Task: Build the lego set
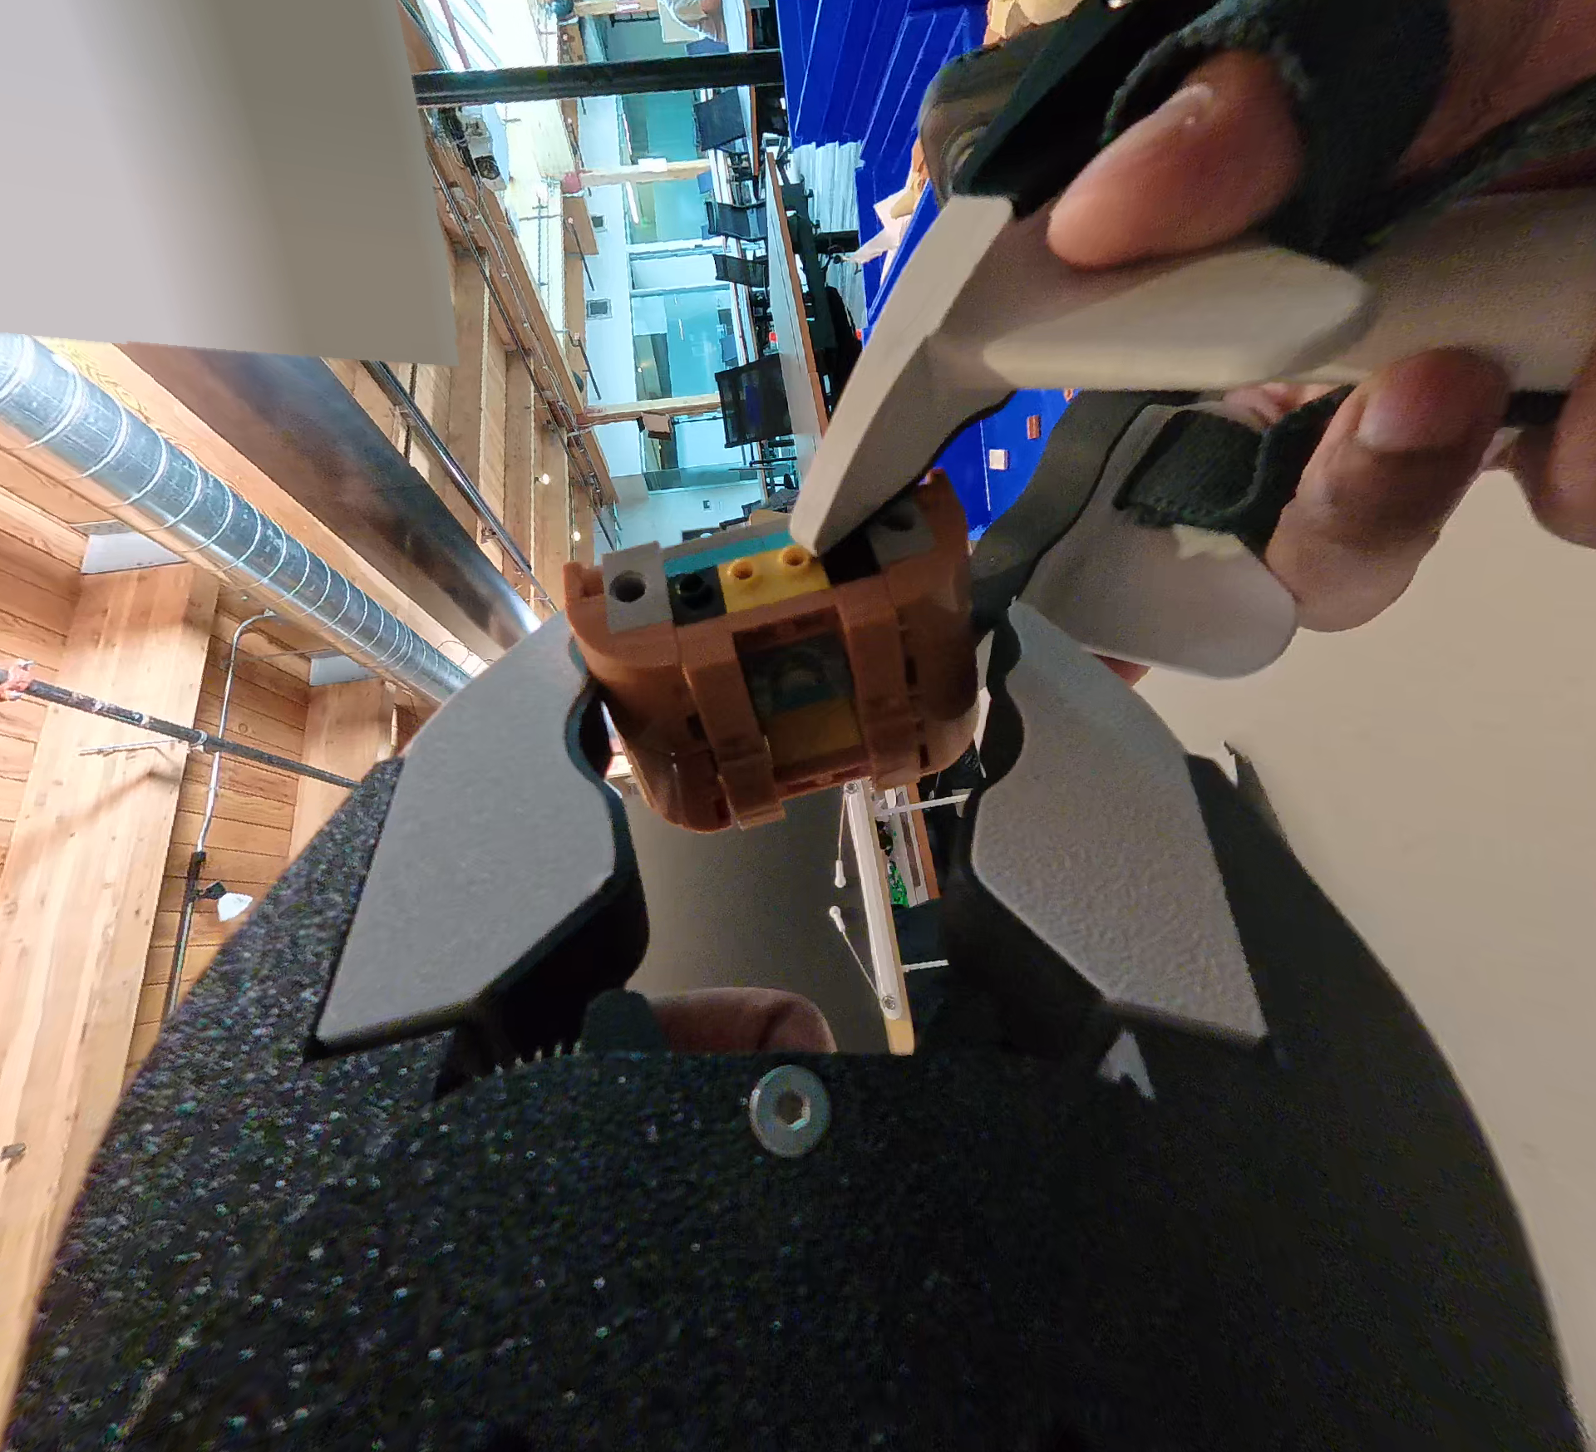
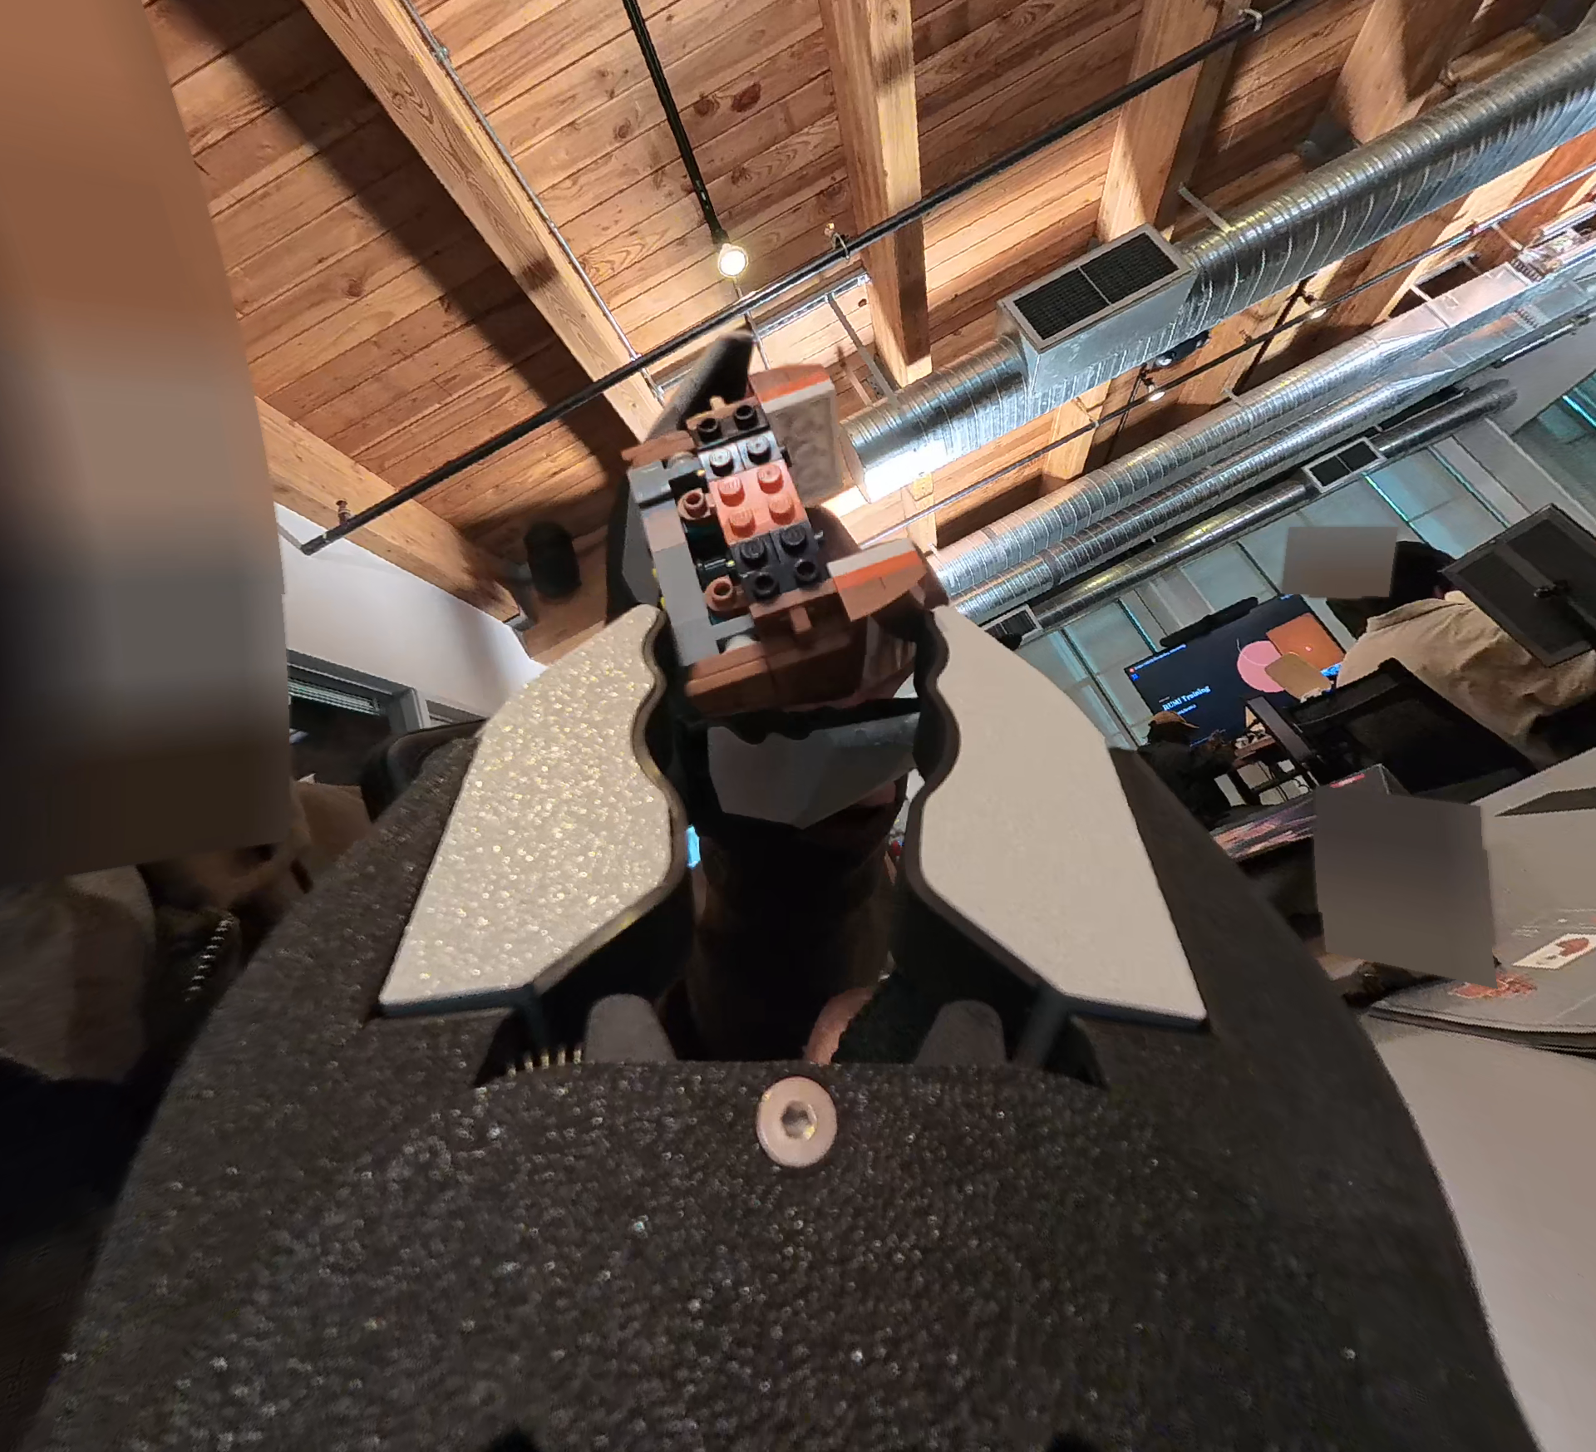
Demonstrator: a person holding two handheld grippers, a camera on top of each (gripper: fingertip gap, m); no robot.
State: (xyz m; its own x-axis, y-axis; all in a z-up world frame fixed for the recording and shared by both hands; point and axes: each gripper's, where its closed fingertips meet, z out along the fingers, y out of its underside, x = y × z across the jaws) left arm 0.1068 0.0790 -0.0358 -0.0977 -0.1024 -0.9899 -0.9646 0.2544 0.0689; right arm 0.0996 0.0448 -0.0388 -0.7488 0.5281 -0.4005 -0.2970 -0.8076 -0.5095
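- Left tongs (image 1: 782,707): clamped on brown lego build (image 1: 777,676), both wavy black pads pressed to its sides; build held up in air, off any bench.
- Build, left wrist view: brown shell w/ strap-like brown bars down the front, small dark/yellow window betw. them. Top row: grey block w/ hole, black stud, yellow piece (image 1: 771,577) w/ two studs, teal strip behind.
- Right tongs (image 1: 898,478) seen far end in left view: one pale finger tip touching top of build just beside the yellow piece, second finger lower by the build's right side. Gap betw. them medium, nothing seen gripped; whether pinching build — can't tell.
- Person's hand (image 1: 1347,219) wrapped on right tool, black straps over fingers.
- Right wrist view: same build (image 2: 760,538) beyond own tongs (image 2: 790,646), studs facing cam — black, grey, red-brown, black rows; grey frame on left, brown slopes on right. Own fingers flank lower brown part, no clear contact.
- Bkgd: wood-beam ceiling, silver ducts (image 2: 1295,245), blue panels (image 1: 872,29), lit screen (image 2: 1235,676).
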